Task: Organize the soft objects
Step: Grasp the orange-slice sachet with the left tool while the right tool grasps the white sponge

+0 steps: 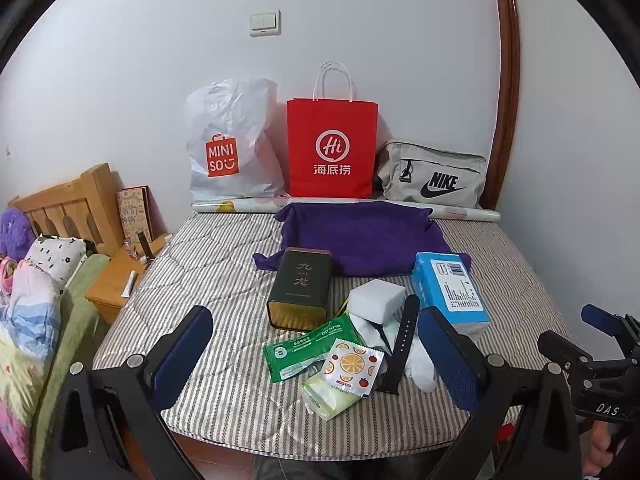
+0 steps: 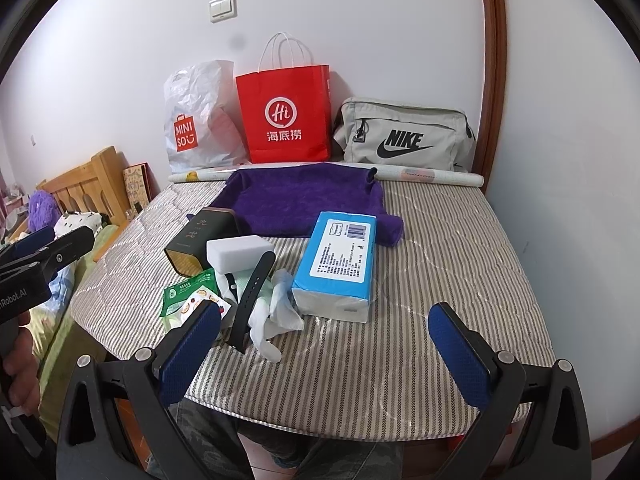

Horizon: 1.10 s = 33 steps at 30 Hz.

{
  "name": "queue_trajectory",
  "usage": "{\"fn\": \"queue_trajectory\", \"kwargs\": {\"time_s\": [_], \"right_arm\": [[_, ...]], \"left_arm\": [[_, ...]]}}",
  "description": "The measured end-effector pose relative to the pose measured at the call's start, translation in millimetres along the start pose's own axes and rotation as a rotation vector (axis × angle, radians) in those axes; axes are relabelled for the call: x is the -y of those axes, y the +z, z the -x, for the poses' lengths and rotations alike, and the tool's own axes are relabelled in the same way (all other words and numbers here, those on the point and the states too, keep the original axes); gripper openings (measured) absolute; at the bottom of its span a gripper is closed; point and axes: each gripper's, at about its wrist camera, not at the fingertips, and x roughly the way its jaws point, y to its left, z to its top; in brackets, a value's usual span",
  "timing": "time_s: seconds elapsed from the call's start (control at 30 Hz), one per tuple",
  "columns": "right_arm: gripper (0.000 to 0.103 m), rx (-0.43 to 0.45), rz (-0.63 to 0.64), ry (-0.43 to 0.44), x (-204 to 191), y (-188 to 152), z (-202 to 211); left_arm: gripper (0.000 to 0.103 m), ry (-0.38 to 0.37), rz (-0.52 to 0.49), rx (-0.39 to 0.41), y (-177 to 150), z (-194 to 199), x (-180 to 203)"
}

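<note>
Left gripper [image 1: 316,356], right gripper [image 2: 324,344]: both spread wide, empty, held back from mixed heap. Purple towel [image 1: 360,236] laid flat behind heap, judged staging spot for soft items.

A striped quilted mattress [image 2: 440,248] on a bed carries everything. Far ahead of the hand-held grippers, against the wall, stand a white MINISO plastic bag [image 1: 228,148], a red paper bag [image 1: 332,148] and a grey Nike pouch [image 1: 436,178], with a rolled printed sheet [image 2: 424,178] lying in front of them. A purple towel [image 1: 364,240] is spread just nearer. Closer still lie a dark tin [image 1: 302,288] on its side, a white sponge block [image 1: 378,298], a blue tissue pack [image 1: 452,288], a black watch strap [image 1: 404,340], white cloth [image 2: 266,328] and green sachets [image 1: 308,348], clustered together between the left gripper's fingers.
</note>
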Motion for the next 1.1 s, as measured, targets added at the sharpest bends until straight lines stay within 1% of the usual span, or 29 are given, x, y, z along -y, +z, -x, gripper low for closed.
{"fn": "queue_trajectory", "kwargs": {"time_s": [0.2, 0.27, 0.4, 0.57, 0.73, 0.8, 0.9, 1.0, 1.1], "right_arm": [[0.102, -0.022, 0.009, 0.016, -2, -3, -19], [0.102, -0.034, 0.019, 0.02, -3, -6, -28], [0.102, -0.067, 0.039, 0.03, -8, -11, -48], [0.102, -0.114, 0.04, 0.036, -8, -17, -71], [0.102, -0.155, 0.024, 0.039, -3, -24, -89], [0.102, -0.173, 0.015, 0.036, 2, -27, -97], [0.102, -0.196, 0.003, 0.034, 7, -30, -107], [0.102, -0.217, -0.014, 0.041, 12, -32, -115], [0.102, -0.229, -0.019, 0.048, 14, -33, -121]], "left_arm": [[0.103, -0.016, -0.011, -0.056, -4, -25, -5], [0.103, -0.02, -0.006, -0.094, -9, -39, -9], [0.103, -0.046, -0.035, -0.155, -23, -66, -11], [0.102, -0.088, -0.064, -0.219, -39, -95, -4], [0.102, -0.108, -0.106, -0.293, -56, -126, 7], [0.101, -0.115, -0.117, -0.305, -59, -134, 11], [0.101, -0.149, -0.143, -0.306, -61, -145, 18], [0.101, -0.156, -0.182, -0.312, -63, -156, 26], [0.096, -0.167, -0.198, -0.337, -66, -166, 31]]}}
